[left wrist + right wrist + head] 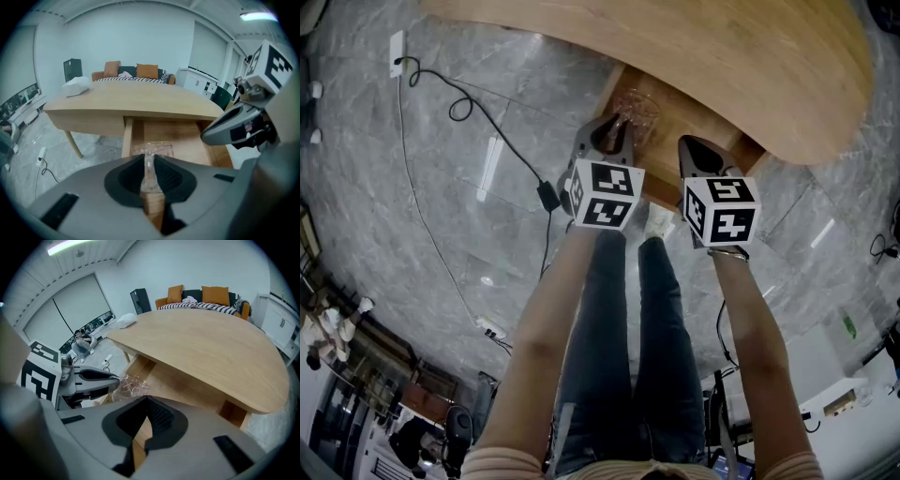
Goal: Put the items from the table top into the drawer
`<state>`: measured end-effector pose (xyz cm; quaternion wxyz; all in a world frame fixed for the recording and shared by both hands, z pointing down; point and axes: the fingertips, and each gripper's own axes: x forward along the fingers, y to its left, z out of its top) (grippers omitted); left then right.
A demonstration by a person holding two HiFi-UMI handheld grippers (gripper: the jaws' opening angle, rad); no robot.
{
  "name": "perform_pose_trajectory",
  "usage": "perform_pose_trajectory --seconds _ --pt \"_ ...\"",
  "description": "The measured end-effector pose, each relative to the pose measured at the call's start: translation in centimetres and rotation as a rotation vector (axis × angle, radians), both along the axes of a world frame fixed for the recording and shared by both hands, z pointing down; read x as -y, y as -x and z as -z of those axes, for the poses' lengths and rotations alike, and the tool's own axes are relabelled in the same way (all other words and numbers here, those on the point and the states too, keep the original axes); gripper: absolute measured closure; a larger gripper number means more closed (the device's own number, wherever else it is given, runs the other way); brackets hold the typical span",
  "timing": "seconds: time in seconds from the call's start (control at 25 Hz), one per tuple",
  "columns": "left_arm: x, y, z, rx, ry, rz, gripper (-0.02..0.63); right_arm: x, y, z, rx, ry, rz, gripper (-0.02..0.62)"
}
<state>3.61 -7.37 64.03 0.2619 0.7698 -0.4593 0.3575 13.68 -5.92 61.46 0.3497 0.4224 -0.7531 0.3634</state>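
Observation:
My left gripper (614, 127) is shut on the rim of a clear glass cup (639, 108), which hangs over the open wooden drawer (698, 117) under the table top (675, 47). In the left gripper view the cup's wall (152, 149) is pinched between the pads of the left gripper (149, 163), above the drawer floor (180, 136). My right gripper (701, 150) hovers beside it over the drawer's right part, jaws together with nothing in them. From the right gripper (146, 400) I see the left gripper (110, 378) and the cup (133, 383). A white crumpled item (77, 86) lies on the table's far left end.
A black cable (441, 94) and a power strip run over the grey marble floor left of the table. The person's legs (619, 309) stand just before the drawer. A sofa with orange cushions (136, 71) stands behind the table.

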Motion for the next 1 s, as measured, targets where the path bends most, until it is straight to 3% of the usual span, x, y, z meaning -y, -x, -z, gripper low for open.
perform_pose_trajectory --seconds 1.0 --pt "-0.5 0.9 -1.0 0.024 0.181 -0.026 0.552 0.0 1.5 -0.3 -0.019 0.02 0.023 0.586"
